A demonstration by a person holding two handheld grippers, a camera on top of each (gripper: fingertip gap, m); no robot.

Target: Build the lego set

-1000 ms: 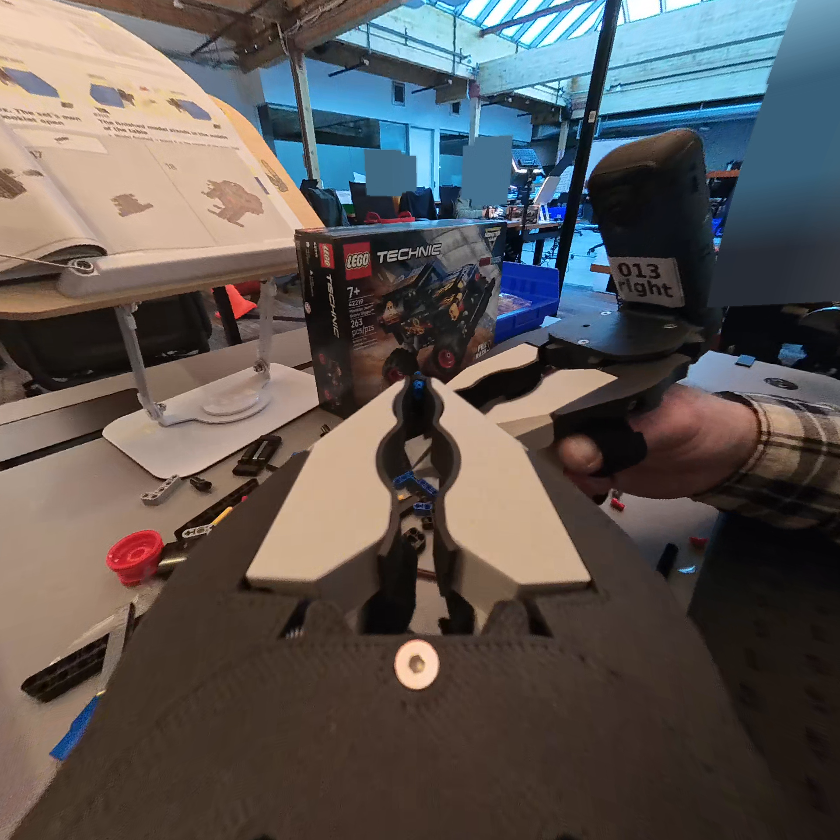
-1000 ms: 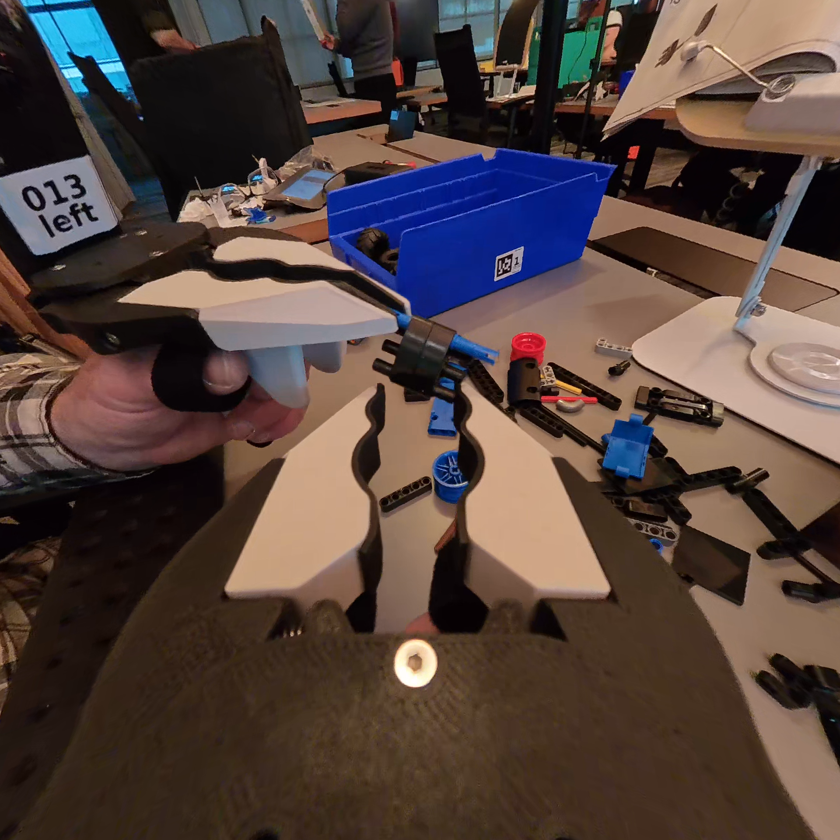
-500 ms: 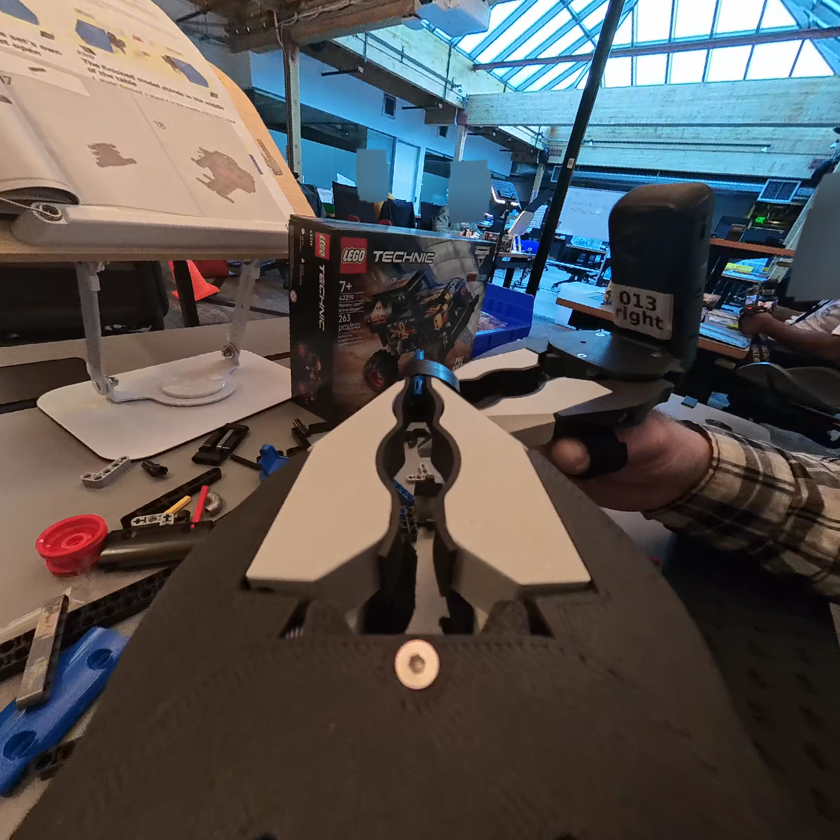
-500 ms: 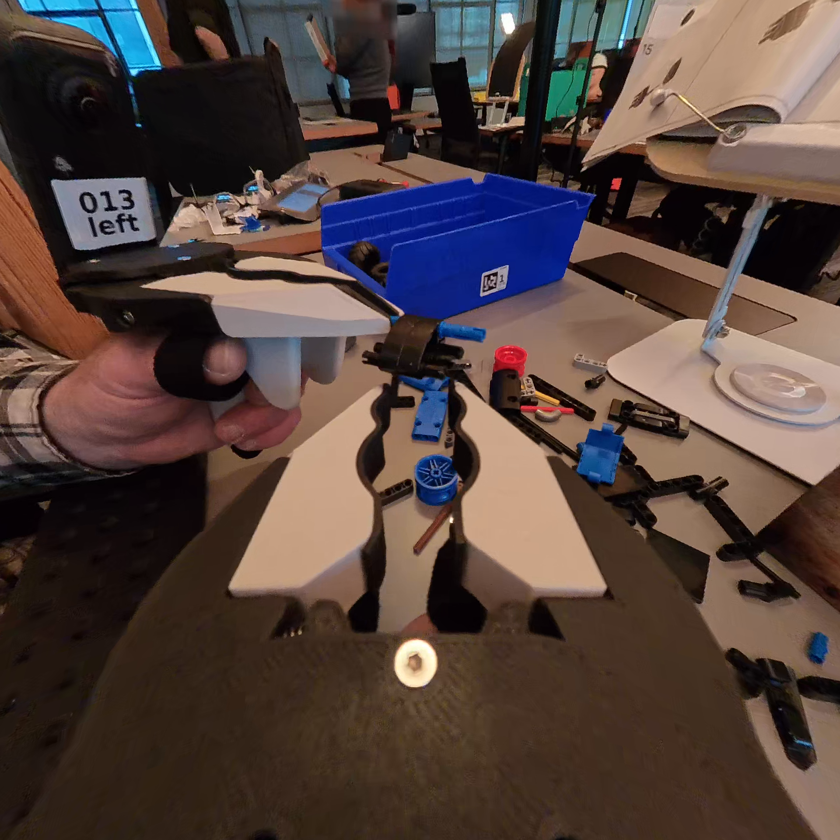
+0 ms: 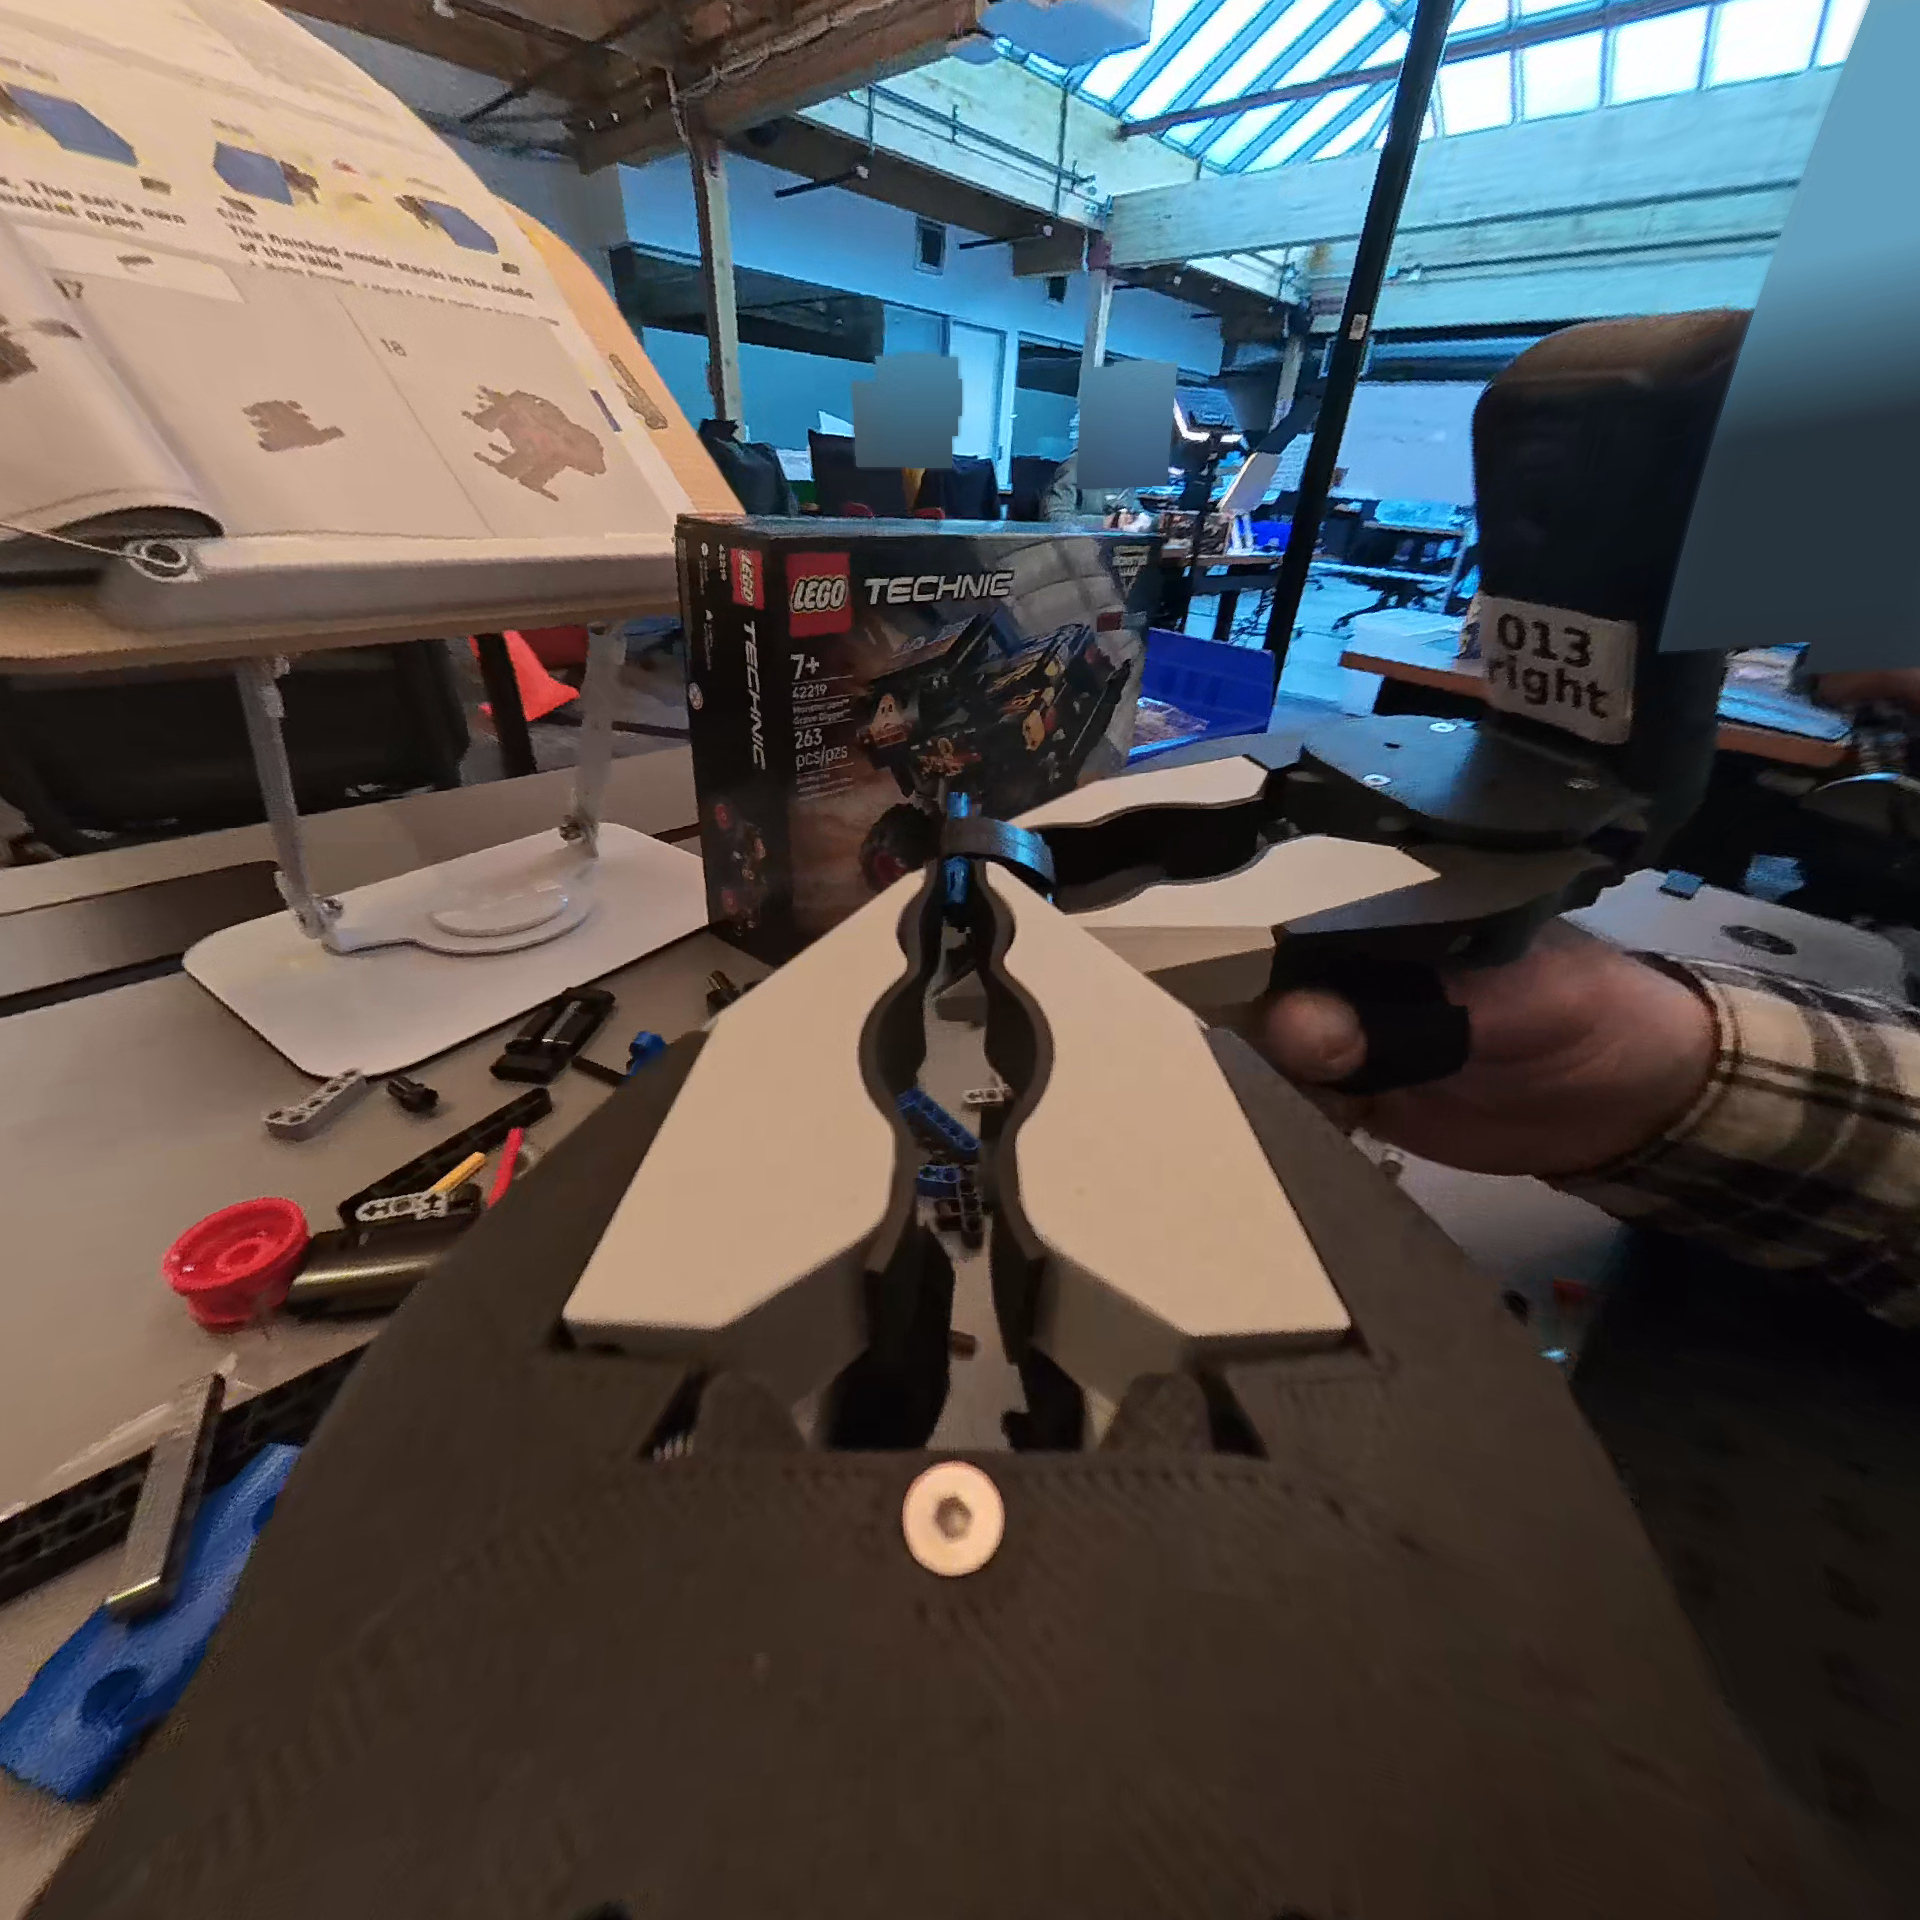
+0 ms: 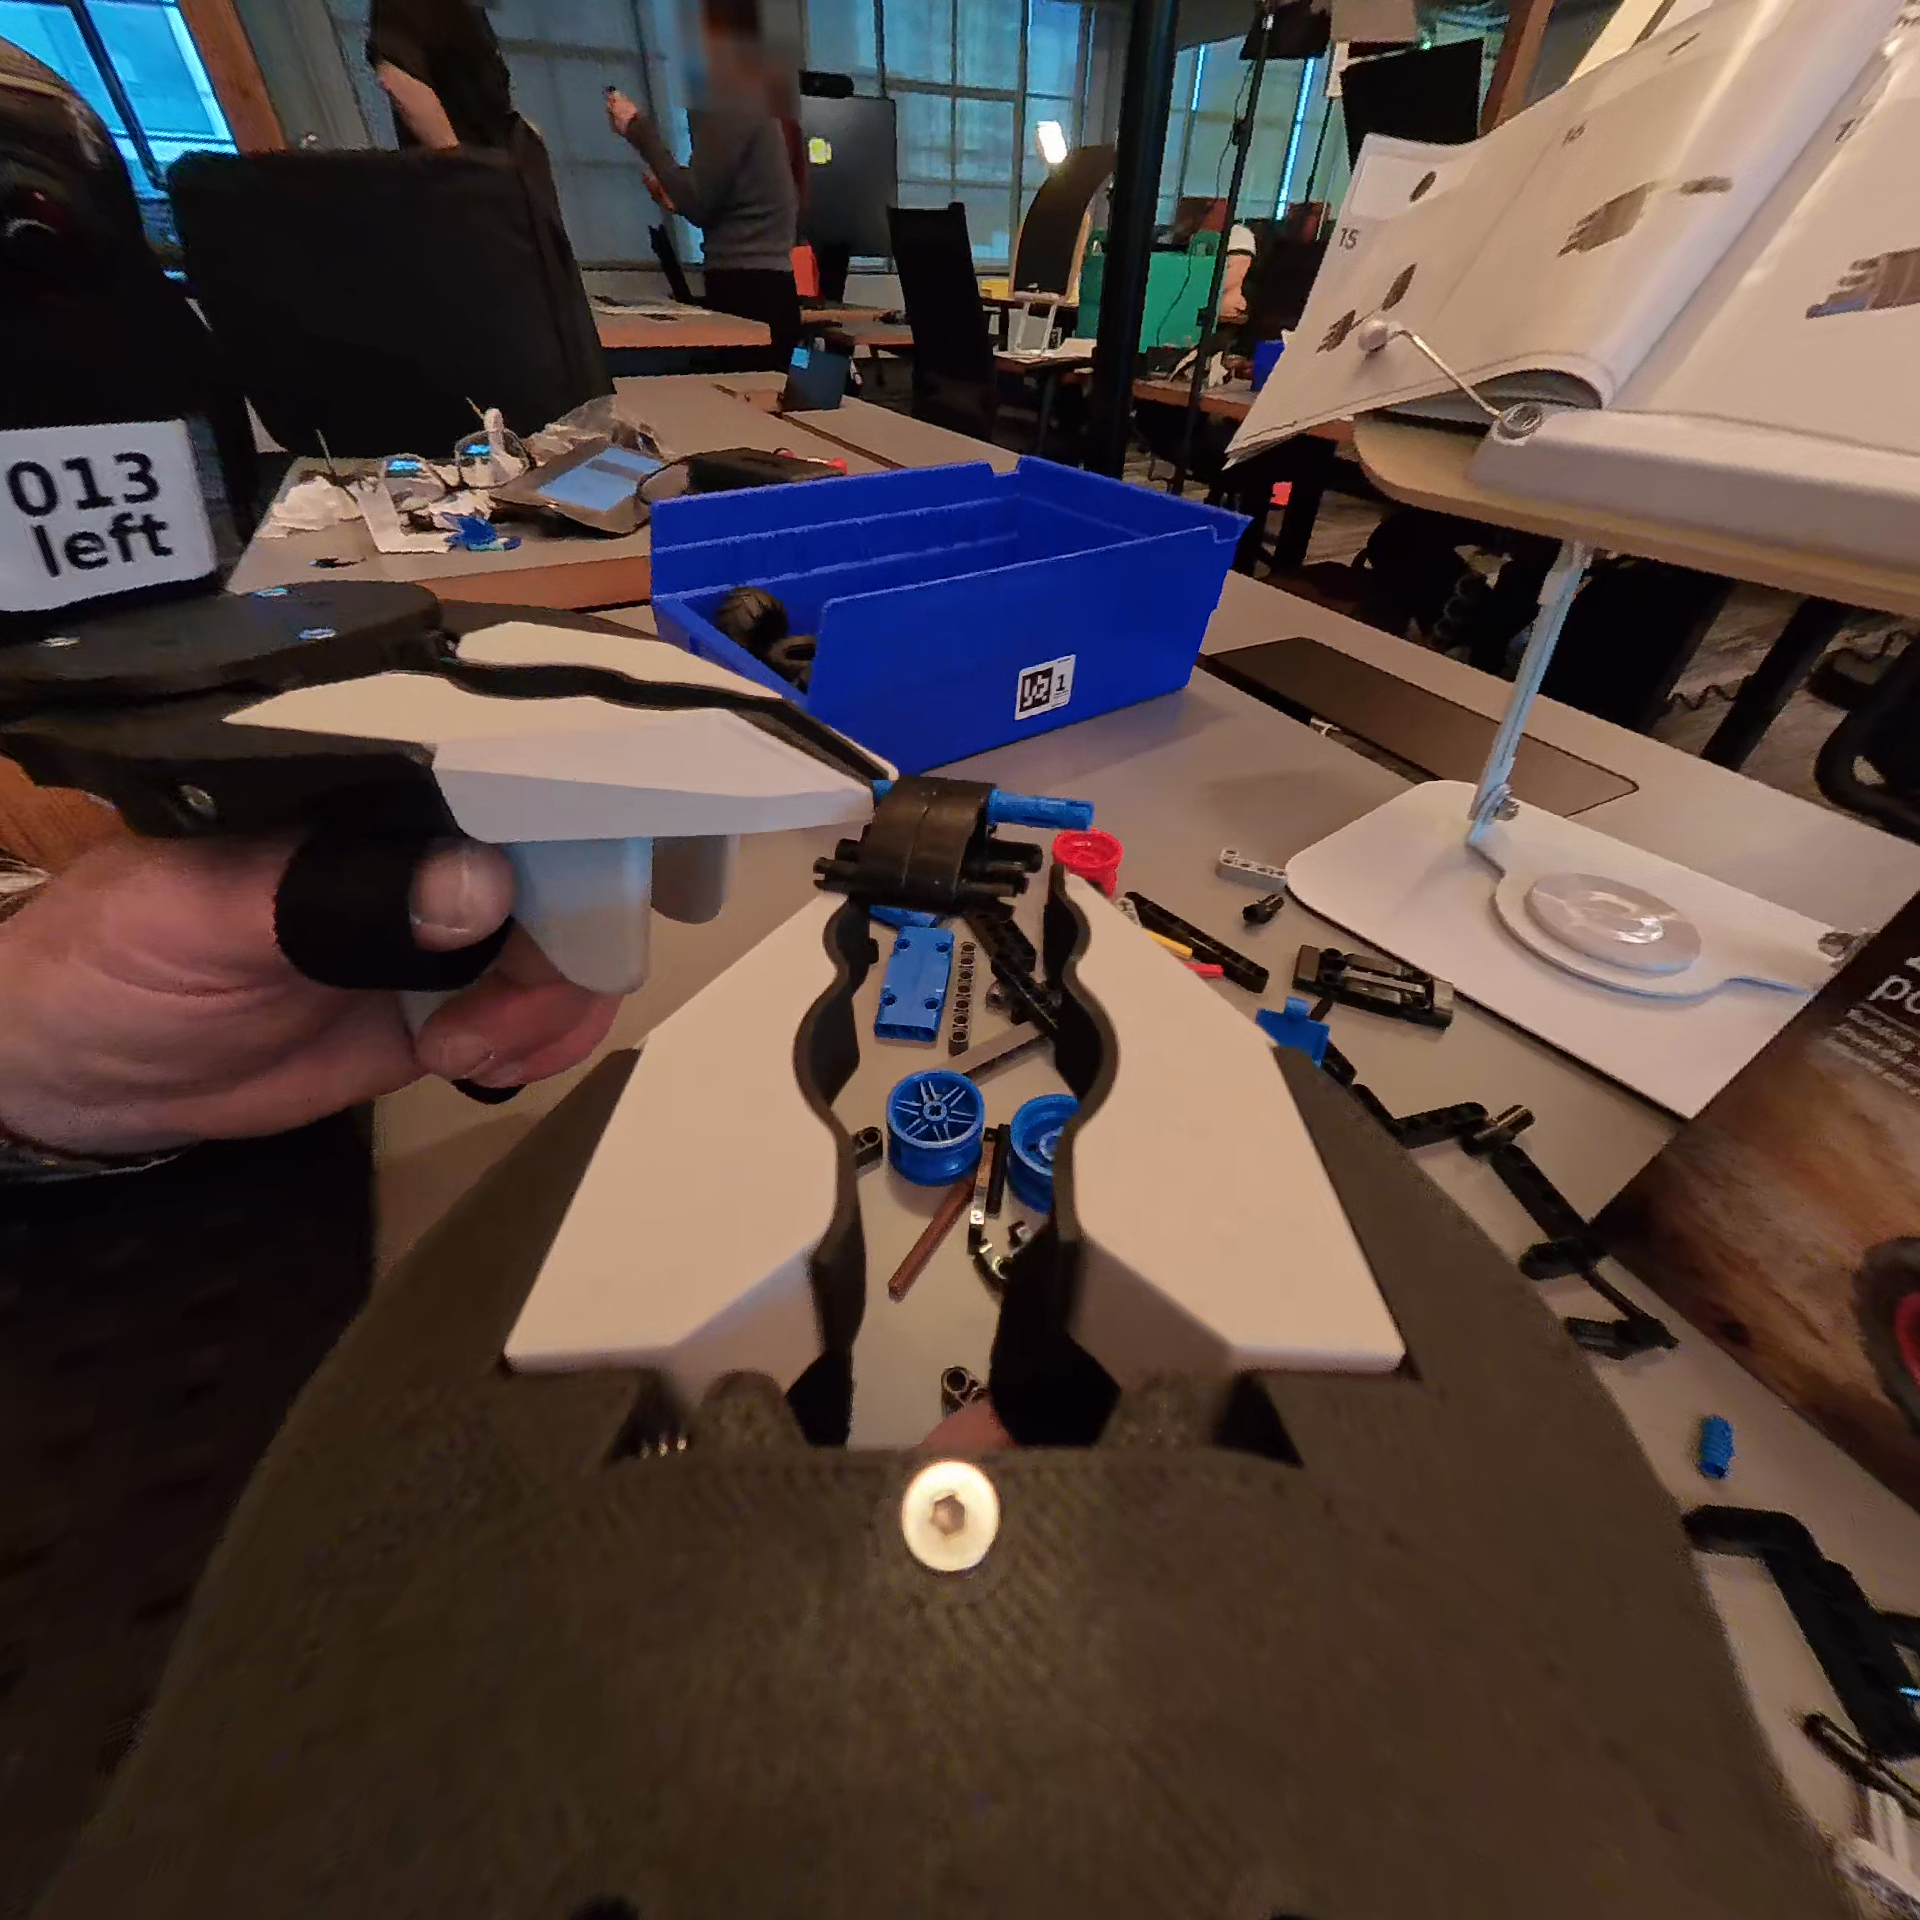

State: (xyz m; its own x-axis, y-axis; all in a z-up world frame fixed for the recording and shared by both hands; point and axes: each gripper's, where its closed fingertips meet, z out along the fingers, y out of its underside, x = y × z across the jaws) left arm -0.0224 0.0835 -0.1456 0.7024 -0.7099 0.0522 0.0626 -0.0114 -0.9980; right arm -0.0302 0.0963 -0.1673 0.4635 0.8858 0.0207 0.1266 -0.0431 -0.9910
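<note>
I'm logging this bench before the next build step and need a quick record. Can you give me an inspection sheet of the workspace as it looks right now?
Surface: grey table, strewn with parts.
Job's things: black and blue sub-assembly held in the air; two blue wheel hubs, red hub, black beams loose on the table; open instruction booklet on a white stand; set box upright.
Clutter: blue bin holding black tyres.
Grippers: left gripper shut on the sub-assembly; right gripper open, its tips just under it.
Cables: nothing seen on this table.
Surroundings: open workshop, other desks, people standing far off.
</note>
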